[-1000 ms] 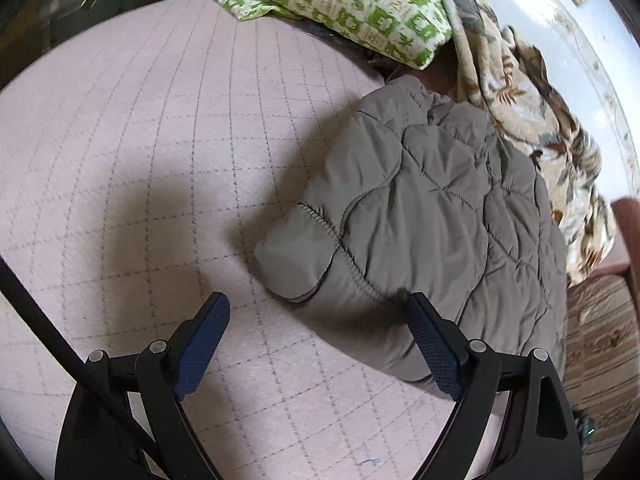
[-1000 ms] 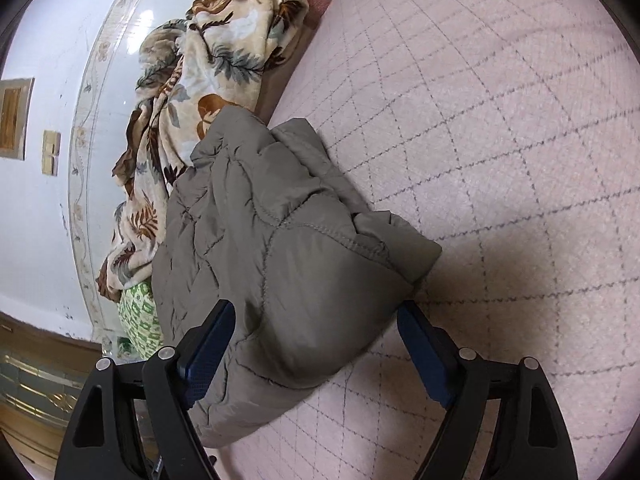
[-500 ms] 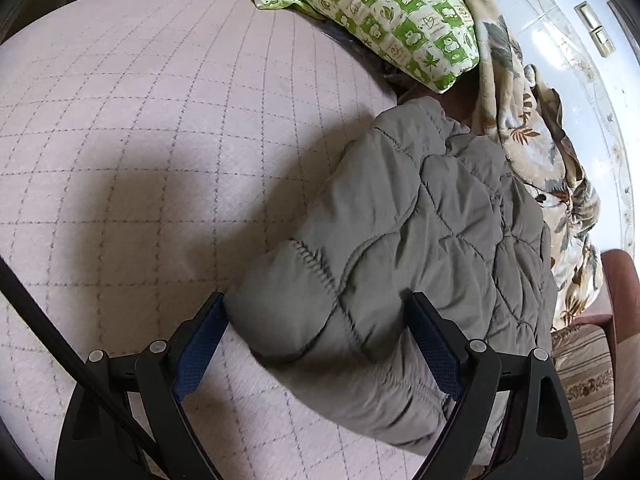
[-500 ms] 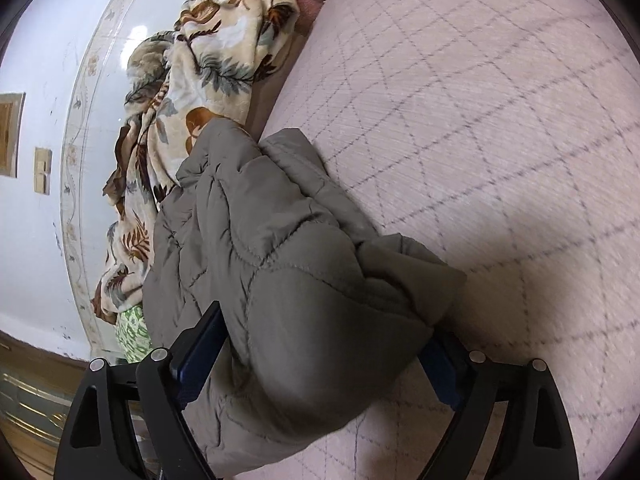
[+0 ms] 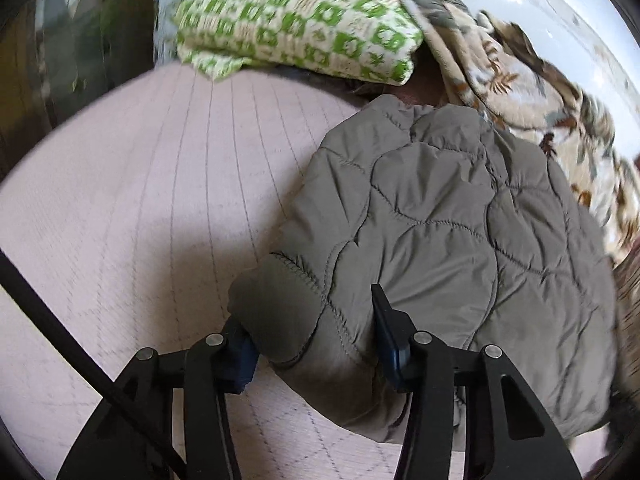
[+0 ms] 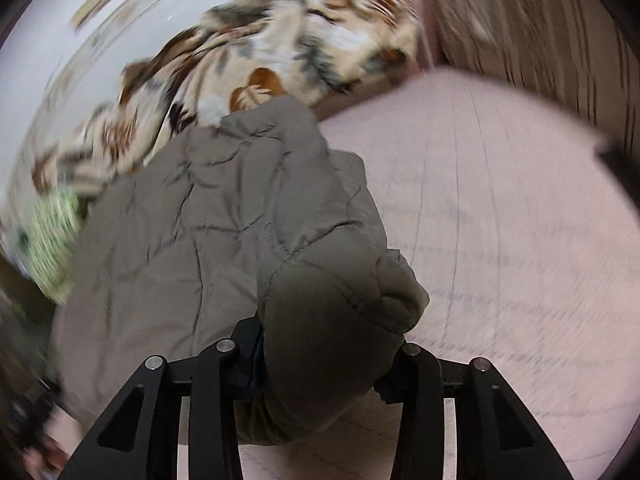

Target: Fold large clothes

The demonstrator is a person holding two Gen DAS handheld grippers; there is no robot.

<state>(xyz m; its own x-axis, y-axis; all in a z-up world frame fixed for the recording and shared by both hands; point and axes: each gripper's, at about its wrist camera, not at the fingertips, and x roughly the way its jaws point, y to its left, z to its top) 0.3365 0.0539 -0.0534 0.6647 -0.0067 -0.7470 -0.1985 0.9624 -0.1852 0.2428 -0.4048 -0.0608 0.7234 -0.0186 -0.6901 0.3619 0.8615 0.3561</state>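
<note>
Two grippers are closing on the jacket point(image 5: 440, 216) at lower centre of each view: left gripper point(image 5: 316, 344) and right gripper point(image 6: 320, 364) each pinch a padded corner. It lies on the bed point(image 5: 140, 200), looks soft, bulky, light; thick edges hold best.

No readable text, label or number anywhere — both views show only patterned fabrics

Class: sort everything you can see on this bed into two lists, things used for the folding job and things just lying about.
Job: grey quilted jacket; left hand-held gripper, closing on jacket; right hand-held gripper, closing on jacket.

Lying about: green patterned pillow; leaf-print blanket; pink bedcover.
</note>
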